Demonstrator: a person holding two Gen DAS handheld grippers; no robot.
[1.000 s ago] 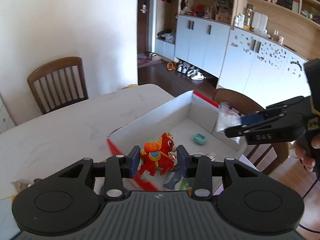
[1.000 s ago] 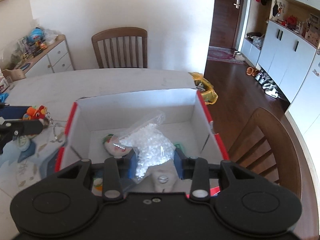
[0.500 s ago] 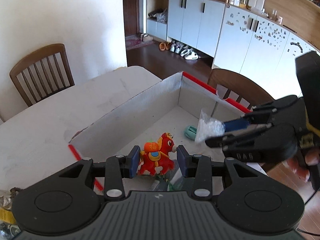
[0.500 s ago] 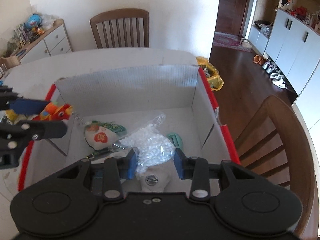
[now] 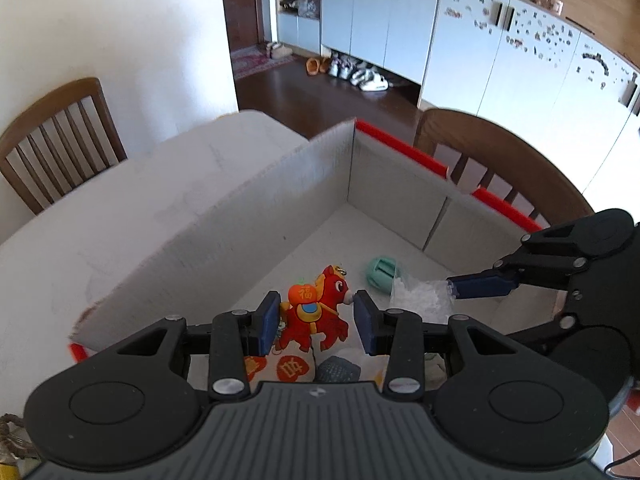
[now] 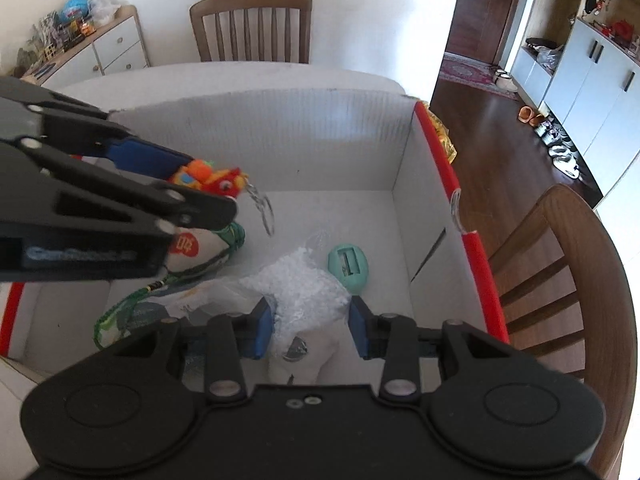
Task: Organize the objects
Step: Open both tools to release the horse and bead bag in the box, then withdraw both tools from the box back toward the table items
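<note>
So on the far left there's a wooden chair [image 5: 56, 140] against the wall, pulled up to the white surface [image 5: 132, 216], and sitting on that surface is a big white cardboard box [image 5: 248, 216] with red edges, open at the top. The left tool [image 5: 316, 318] is clamped on a little red toy horse [image 5: 316, 312] with an orange pumpkin thing on its back, pads pressing it from both sides, and it hangs over the near-left part of the box interior, above a white pouch with red-orange circles [image 5: 280, 366] lying on the box floor. From the right wrist view you can see a metal keyring [image 6: 262, 204] dangling off the horse's front. Just right of the horse, a mint green oval thing [image 5: 382, 274] lies on the box floor, near the middle. Next over, the right tool [image 6: 310, 322] is squeezing a clear plastic bag of white bits [image 6: 304, 292], held low inside the box, right next to the mint thing, can't tell if the bag touches the floor. Under that tool there's a green cord [image 6: 160, 292] and something white, hard to make out. Past the box's right wall there's another wooden chair [image 6: 560, 280], and white cabinets [image 5: 500, 40] farther back.
</note>
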